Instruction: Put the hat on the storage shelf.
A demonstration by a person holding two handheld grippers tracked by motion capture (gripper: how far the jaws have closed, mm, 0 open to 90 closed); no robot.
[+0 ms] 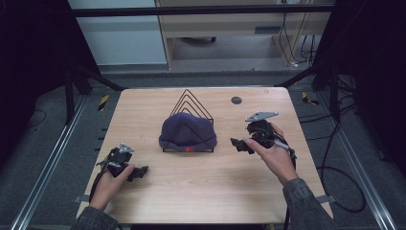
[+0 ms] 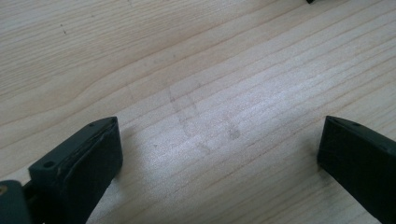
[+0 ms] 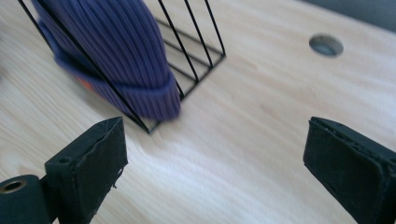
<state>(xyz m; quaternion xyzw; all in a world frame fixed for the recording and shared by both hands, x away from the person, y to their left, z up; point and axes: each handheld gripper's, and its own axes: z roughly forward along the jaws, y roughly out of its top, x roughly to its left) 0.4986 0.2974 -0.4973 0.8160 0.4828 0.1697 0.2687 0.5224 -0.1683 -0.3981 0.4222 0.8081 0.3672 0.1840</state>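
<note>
Presently the purple knit beanie (image 1: 187, 133) sits draped over a black wire rack (image 1: 192, 103) at the middle of the wooden table (image 1: 201, 187), its cuff hanging low over the rack's front base bar.

Risks, as judged from this position: the rack is light wire and stands free, so a pull on the beanie from one side could drag or tip it; the knit could also snag on a wire peak. A jaw closing too near the base could catch a wire along with the fabric.

The right gripper (image 1: 241, 144) is near the beanie's right side, apart from it, jaws spread wide with nothing between them; in the right gripper view the cuff (image 3: 154, 100) and the rack corner (image 3: 150, 128) lie just ahead and to the left of the jaws. The left gripper (image 1: 140, 172) rests on the table well apart from the beanie, toward the near left, jaws likewise spread wide over bare wood.
</note>
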